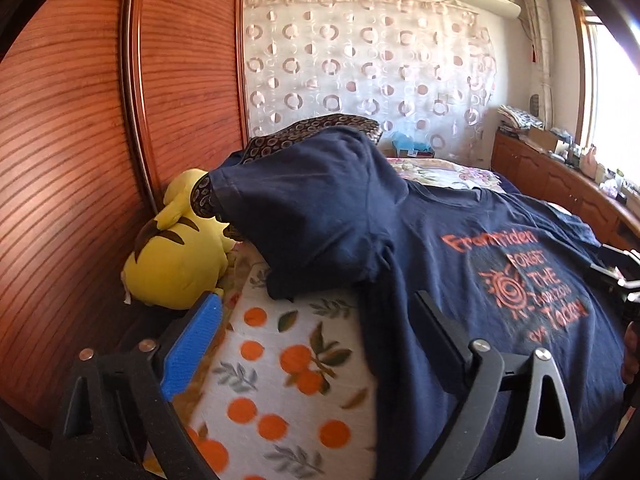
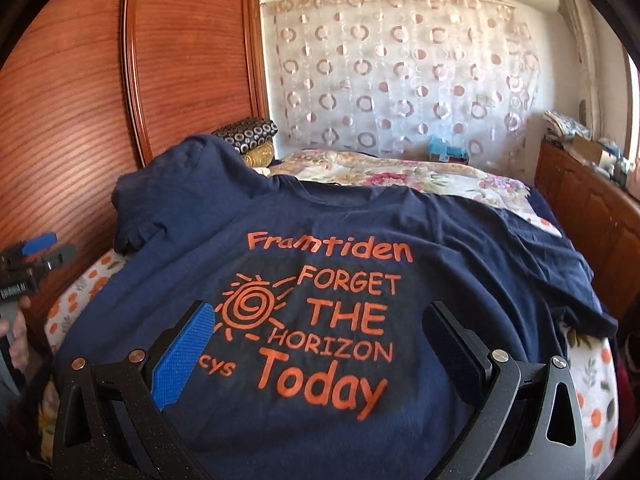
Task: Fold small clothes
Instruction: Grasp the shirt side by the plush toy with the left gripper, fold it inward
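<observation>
A navy T-shirt (image 2: 320,240) with orange lettering lies spread on the bed, print up. It also shows in the left wrist view (image 1: 460,248), its left sleeve draped over a patterned pillow (image 1: 304,128). My left gripper (image 1: 316,308) is open over the shirt's left edge and the orange-print blanket (image 1: 280,360). It shows at the left in the right wrist view (image 2: 38,252). My right gripper (image 2: 316,320) is open and empty above the printed chest. It shows at the right edge of the left wrist view (image 1: 616,272).
A yellow plush toy (image 1: 176,256) lies between the bed and the wooden wardrobe (image 1: 80,140) on the left. A floral quilt (image 2: 400,176) covers the far bed. A wooden cabinet (image 2: 592,208) with clutter runs along the right. A patterned curtain (image 2: 400,80) hangs behind.
</observation>
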`<state>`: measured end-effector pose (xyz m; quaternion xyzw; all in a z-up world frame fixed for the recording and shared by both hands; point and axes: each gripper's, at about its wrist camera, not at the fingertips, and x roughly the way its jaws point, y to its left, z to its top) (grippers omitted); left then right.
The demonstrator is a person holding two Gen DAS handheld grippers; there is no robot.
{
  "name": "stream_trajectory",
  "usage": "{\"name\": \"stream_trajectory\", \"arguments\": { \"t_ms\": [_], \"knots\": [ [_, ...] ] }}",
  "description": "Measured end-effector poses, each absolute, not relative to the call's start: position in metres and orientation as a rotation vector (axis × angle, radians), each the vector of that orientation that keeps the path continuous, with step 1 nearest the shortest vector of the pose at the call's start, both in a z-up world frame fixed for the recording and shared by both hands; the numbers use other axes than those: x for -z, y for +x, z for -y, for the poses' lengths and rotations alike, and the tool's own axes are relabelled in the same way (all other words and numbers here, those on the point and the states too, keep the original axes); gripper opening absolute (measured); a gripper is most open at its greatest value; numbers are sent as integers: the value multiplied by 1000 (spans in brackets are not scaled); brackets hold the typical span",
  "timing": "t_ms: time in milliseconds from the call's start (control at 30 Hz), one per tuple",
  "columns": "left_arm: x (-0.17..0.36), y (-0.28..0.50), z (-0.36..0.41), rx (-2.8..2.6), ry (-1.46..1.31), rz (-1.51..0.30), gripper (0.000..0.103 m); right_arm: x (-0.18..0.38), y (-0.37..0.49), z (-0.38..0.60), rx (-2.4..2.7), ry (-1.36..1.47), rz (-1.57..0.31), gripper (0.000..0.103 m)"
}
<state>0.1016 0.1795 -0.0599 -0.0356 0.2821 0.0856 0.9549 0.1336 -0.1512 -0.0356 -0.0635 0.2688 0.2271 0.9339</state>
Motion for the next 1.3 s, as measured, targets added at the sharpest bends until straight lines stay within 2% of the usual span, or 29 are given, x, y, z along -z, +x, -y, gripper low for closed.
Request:
{"name": "stream_trajectory", "arguments": {
  "t_ms": [167,433,600,767,833,867,933,967,1033,1300],
  "knots": [
    [66,125,-205,-146,-131,-620,87,38,146,137,-437,-223,-573,103],
    [93,161,-226,-135,-188,-740,68,38,155,117,-443,-302,-631,103],
    [109,179,-226,-94,-227,-822,60,35,151,111,-451,-326,-624,103],
    [114,185,-236,-86,-288,-833,49,40,158,111,-450,-318,-632,103],
    [113,184,-236,-83,-287,-830,37,39,160,111,-446,-306,-633,103],
    [113,183,-236,-78,-289,-828,34,39,163,114,-447,-299,-633,103],
    [111,180,-236,-68,-282,-824,16,39,166,116,-442,-285,-633,103],
    [109,179,-233,-61,-272,-821,14,40,167,117,-441,-279,-637,103],
    [104,175,-228,-47,-230,-816,10,40,169,117,-438,-273,-641,103],
    [52,159,-212,-31,-164,-706,8,39,165,119,-445,-267,-622,103]
  ]
}}
